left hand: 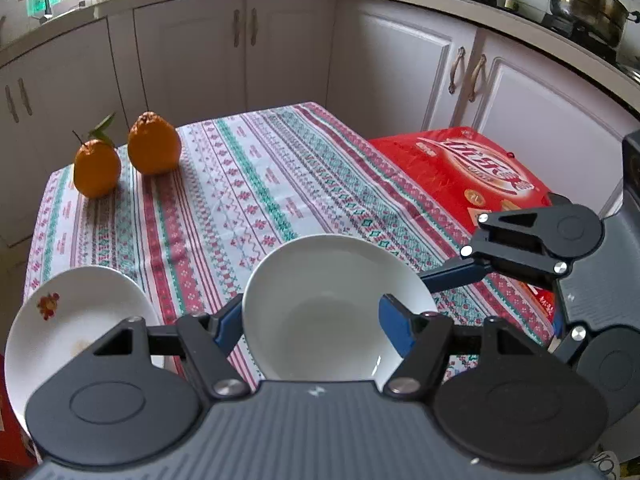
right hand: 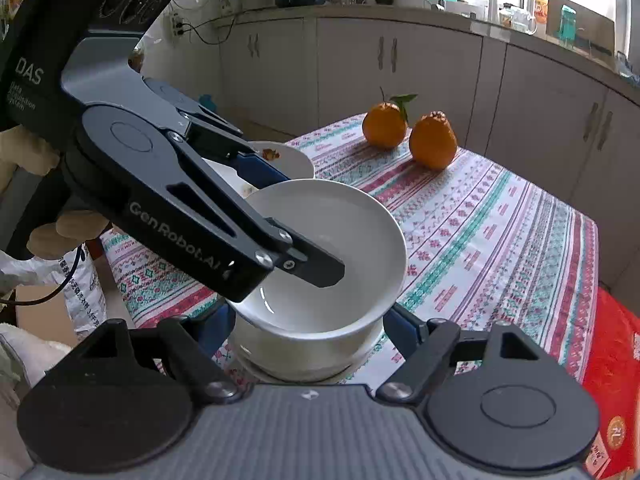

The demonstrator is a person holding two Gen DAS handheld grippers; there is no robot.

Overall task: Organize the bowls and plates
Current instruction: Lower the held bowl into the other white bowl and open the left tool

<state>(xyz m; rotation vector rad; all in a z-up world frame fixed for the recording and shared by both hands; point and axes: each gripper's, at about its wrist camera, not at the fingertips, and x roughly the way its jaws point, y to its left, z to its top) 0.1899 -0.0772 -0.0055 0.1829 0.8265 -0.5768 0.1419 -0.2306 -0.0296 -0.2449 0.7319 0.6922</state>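
Observation:
A plain white bowl [left hand: 320, 312] [right hand: 332, 248] sits on the patterned tablecloth [left hand: 248, 200] near its front edge; in the right wrist view it rests on another white dish [right hand: 296, 360]. My left gripper [left hand: 314, 320] is open, one finger [right hand: 308, 264] inside the bowl, the other outside its rim. My right gripper [right hand: 308, 328] is open, its fingers on either side of the stacked dishes; it also shows in the left wrist view [left hand: 452, 276] to the right of the bowl. A white plate with a flower motif [left hand: 68, 328] [right hand: 280, 156] lies left of the bowl.
Two oranges [left hand: 124, 160] [right hand: 408, 132] stand at the table's far corner. A red carton [left hand: 472, 176] [right hand: 612, 380] lies beside the table on the right. White kitchen cabinets [left hand: 280, 48] surround the table. Bags and a cardboard box [right hand: 48, 312] sit on the floor.

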